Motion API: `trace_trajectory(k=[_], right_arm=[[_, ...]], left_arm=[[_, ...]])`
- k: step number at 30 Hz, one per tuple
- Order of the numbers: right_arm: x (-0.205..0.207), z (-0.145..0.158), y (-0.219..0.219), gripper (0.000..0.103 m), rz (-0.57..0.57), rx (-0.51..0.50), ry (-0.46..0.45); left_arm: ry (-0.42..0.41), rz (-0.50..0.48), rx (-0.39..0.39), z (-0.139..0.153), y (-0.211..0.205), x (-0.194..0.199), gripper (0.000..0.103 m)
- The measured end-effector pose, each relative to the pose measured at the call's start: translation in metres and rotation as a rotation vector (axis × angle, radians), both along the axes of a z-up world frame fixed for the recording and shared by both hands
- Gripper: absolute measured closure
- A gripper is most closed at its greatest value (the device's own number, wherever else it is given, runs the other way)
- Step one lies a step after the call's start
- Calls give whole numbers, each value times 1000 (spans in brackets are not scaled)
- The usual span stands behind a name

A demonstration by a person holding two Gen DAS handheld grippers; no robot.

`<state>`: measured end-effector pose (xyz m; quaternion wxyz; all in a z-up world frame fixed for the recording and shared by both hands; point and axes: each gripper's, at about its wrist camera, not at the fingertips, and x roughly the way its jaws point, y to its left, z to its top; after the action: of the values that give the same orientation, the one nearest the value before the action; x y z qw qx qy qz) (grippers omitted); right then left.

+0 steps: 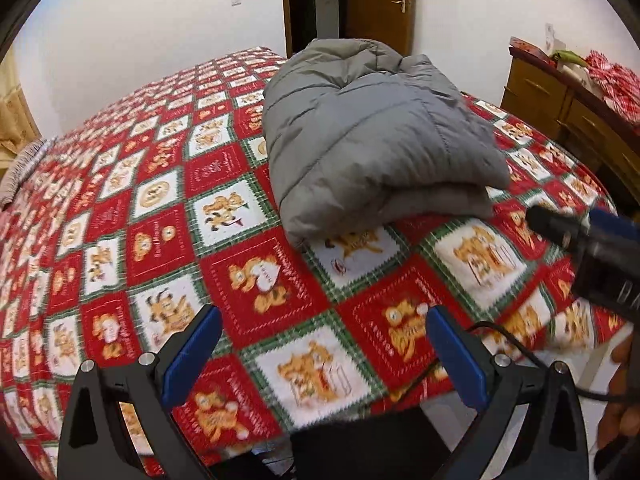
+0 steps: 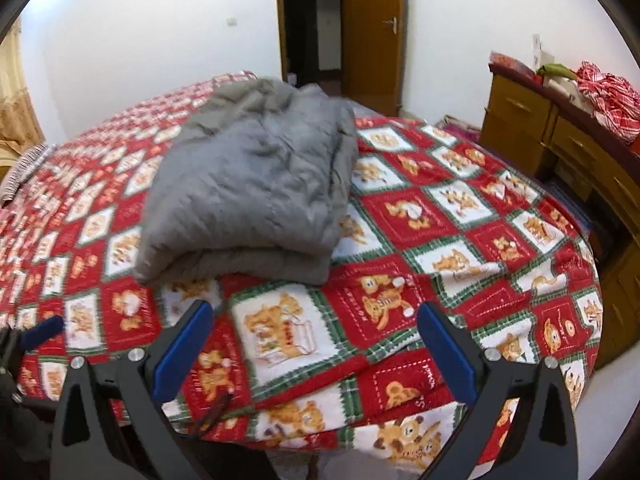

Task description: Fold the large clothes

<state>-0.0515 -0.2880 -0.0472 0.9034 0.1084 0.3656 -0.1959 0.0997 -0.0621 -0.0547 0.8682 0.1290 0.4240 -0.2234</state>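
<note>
A grey padded jacket (image 1: 372, 140) lies folded into a thick bundle on the bed (image 1: 140, 208), which is covered by a red, white and green patchwork blanket. My left gripper (image 1: 324, 328) is open with nothing between its blue pads, well short of the jacket, over the bed's near edge. In the right wrist view the same jacket (image 2: 252, 192) sits ahead and to the left of my right gripper (image 2: 316, 324), which is open and empty too. The right gripper's body (image 1: 592, 240) shows at the right edge of the left wrist view.
A wooden dresser (image 2: 560, 136) with red checked cloth (image 2: 608, 96) piled on top stands right of the bed. A wooden door (image 2: 372, 28) stands open beside a dark doorway behind the bed. A black cable (image 1: 512, 344) hangs near the bed's edge. A hand (image 1: 624, 396) is at the right.
</note>
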Motion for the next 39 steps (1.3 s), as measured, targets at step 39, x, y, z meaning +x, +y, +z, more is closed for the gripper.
trace_trajectory(k=[39], right_arm=[[-93,123,63,0,67,-210,-509]], left_arm=[[-483,144,-194,136,52,-81,1]])
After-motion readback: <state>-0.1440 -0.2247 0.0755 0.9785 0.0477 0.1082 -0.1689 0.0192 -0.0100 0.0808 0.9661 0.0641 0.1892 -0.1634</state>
